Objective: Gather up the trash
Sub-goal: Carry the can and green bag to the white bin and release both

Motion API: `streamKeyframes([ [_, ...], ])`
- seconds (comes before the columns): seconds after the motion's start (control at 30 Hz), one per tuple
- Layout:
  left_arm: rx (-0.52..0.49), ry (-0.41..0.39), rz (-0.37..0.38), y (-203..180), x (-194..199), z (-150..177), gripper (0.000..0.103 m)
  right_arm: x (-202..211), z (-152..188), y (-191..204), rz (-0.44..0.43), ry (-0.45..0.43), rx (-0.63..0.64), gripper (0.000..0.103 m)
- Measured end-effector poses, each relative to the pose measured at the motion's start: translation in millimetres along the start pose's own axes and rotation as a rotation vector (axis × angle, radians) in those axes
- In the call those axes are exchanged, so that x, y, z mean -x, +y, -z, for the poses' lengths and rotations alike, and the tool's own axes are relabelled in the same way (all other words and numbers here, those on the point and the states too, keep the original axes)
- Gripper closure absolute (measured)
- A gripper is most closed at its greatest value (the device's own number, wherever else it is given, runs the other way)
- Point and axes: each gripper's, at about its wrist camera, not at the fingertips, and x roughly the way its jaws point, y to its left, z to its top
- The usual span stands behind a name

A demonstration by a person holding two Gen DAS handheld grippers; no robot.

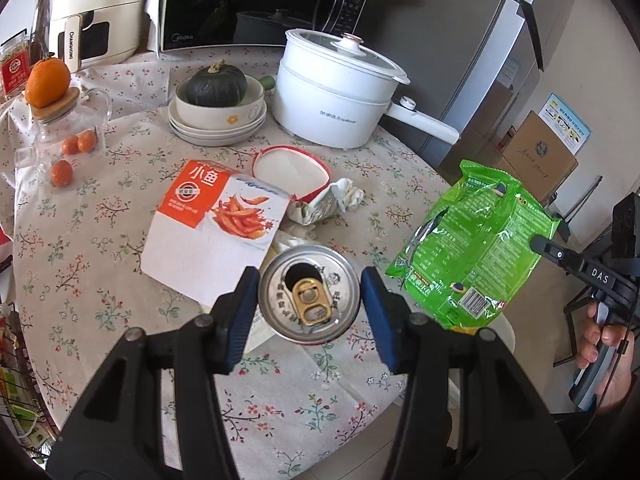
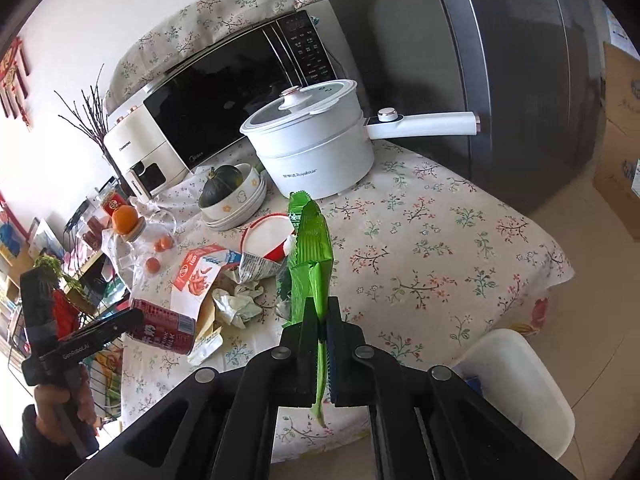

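My left gripper (image 1: 310, 280) is shut on an opened drink can (image 1: 308, 300), its blue pads pressing both sides of the silver top. From the right wrist view the can's red body (image 2: 160, 330) hangs at the table's near left edge. My right gripper (image 2: 321, 304) is shut on a green snack bag (image 2: 310, 256), which stands up edge-on between the pads. Seen from the left wrist, the bag (image 1: 476, 248) hangs off the table's right side. An orange-and-white box (image 1: 212, 220), a red-rimmed white lid (image 1: 292, 172), a crumpled wrapper (image 1: 316, 208) and tissues (image 2: 236, 304) lie on the floral tablecloth (image 1: 120, 280).
A white electric pot (image 1: 336, 92) with a long handle, a pumpkin in stacked bowls (image 1: 218, 104), a glass jar topped by an orange (image 1: 48, 84) and a microwave (image 1: 248, 0) stand at the back. A grey fridge (image 2: 520, 80) is on the right. A white rounded seat (image 2: 516, 380) is beside the table.
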Motion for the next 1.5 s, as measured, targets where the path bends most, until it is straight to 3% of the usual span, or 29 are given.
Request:
streamKeyframes([
  [0.5, -0.134, 0.064, 0.127, -93, -30, 17, 0.05, 64, 22, -72, 0.125, -0.012, -0.06, 0.099],
  [0.83, -0.26, 0.135, 0.214, -166, -57, 41, 0.05, 88, 57, -128, 0.233, 0.045, -0.12, 0.099],
  [1.07, -0.352, 0.194, 0.239, -205, -85, 73, 0.05, 73, 86, -156, 0.275, 0.156, -0.157, 0.099],
  [1.3, -0.409, 0.224, 0.241, -223, -103, 92, 0.049, 33, 98, -164, 0.246, 0.26, -0.178, 0.098],
  [1.43, -0.438, 0.231, 0.229, -228, -111, 98, 0.049, 20, 99, -161, 0.252, 0.302, -0.165, 0.085],
  [1.5, -0.447, 0.235, 0.225, -229, -116, 100, 0.049, 22, 98, -162, 0.271, 0.294, -0.16, 0.061],
])
